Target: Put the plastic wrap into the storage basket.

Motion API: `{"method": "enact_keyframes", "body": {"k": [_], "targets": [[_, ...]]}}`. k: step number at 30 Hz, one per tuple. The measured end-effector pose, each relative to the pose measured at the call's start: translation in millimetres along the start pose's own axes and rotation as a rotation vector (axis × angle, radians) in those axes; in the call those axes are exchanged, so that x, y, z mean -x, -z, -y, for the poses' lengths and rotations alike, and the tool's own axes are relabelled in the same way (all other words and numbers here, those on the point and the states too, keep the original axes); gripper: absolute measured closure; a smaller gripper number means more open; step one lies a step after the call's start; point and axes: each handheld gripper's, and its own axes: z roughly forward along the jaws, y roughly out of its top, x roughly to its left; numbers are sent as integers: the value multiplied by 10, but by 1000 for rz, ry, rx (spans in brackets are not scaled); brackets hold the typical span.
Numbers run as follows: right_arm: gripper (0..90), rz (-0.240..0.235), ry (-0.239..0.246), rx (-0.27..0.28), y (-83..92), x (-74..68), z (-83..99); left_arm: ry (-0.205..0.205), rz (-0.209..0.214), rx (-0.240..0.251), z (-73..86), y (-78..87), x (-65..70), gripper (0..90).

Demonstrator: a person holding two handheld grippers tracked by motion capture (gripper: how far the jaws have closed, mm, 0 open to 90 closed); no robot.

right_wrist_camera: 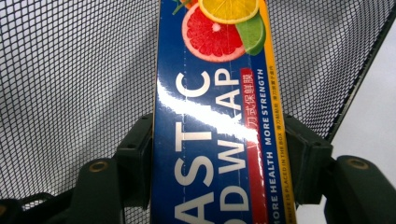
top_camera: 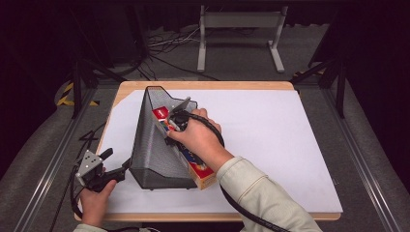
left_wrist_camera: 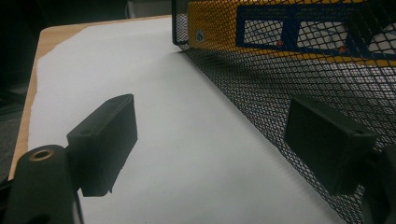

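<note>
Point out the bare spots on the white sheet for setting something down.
Widest: the white sheet right of the box, out to its right edge. Narrower: the strip left of the mesh holder. Crowded: the front-left corner, where the left claw meets the mesh.

Overhead light falls brightly on the white table sheet (top_camera: pixel 270 140), while the floor and surroundings sink into near-black. The high view is soft and slightly grainy. In the right gripper view a streak of glare crosses the plastic wrap box (right_wrist_camera: pixel 210 121), and the left gripper view's near jaws are dark and blurred.
</note>
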Motion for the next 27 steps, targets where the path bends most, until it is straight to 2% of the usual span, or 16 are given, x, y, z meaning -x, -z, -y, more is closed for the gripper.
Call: {"method": "enact_keyframes", "body": {"k": [3, 5, 7, 17, 24, 27], "targets": [[231, -47, -10, 28, 52, -26, -15, -1, -1, -1, 0, -4, 3, 182], [222, -32, 21, 36, 85, -48, -12, -1, 0, -4, -1, -6, 3, 183], [219, -29, 28, 41, 104, -59, -12, -6, -1, -3, -1, -9, 5, 183], [172, -71, 75, 81, 303, -111, -34, 0, -7, -4, 9, 5, -5, 183], [158, -94, 118, 150, 401, -72, -26, 1, -6, -2, 9, 6, -8, 183], [158, -132, 145, 250, 489, -41, 2, 3, -7, -2, 5, -2, -13, 182]]}}
